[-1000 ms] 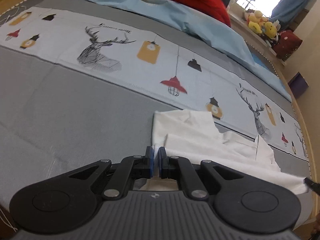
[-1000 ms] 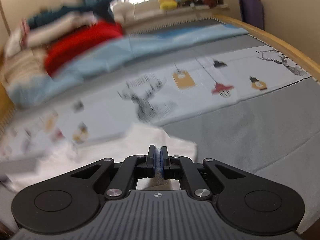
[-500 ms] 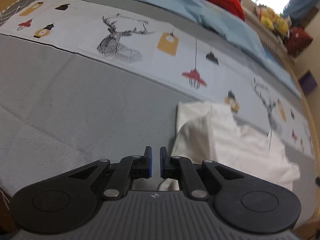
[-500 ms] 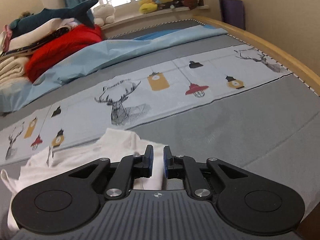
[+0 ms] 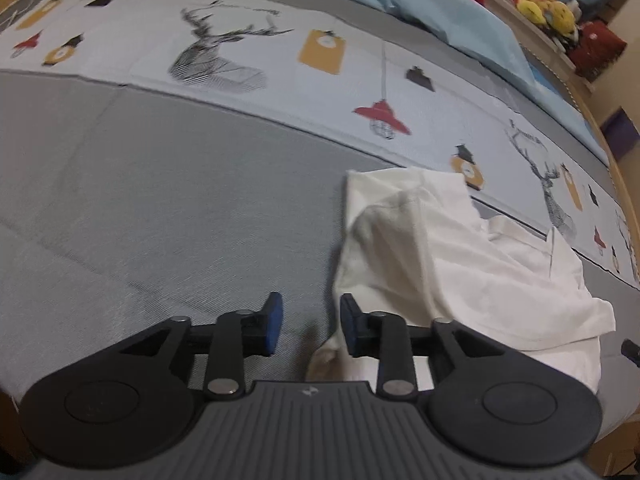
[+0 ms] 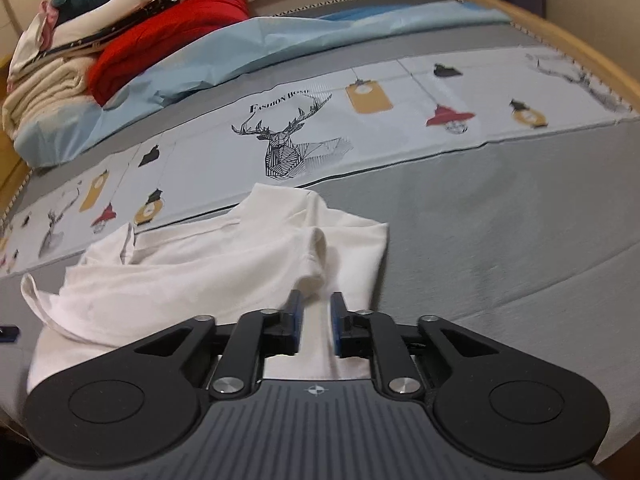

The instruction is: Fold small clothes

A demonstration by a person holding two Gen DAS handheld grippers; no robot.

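A small white garment lies loosely folded and rumpled on the grey bed cover. My left gripper is open and empty, just above the garment's near left edge, its right finger over the cloth. In the right wrist view the white garment spreads to the left. My right gripper is open and empty, low over the garment's near right part.
A printed band with deer and lanterns crosses the bed behind the garment. A light blue sheet, a red blanket and stacked clothes lie at the back. The wooden bed rail curves along the right.
Both grippers were shut on the garment's edges a second ago; they have opened and let it drop folded onto the bed. Both have pulled back slightly.
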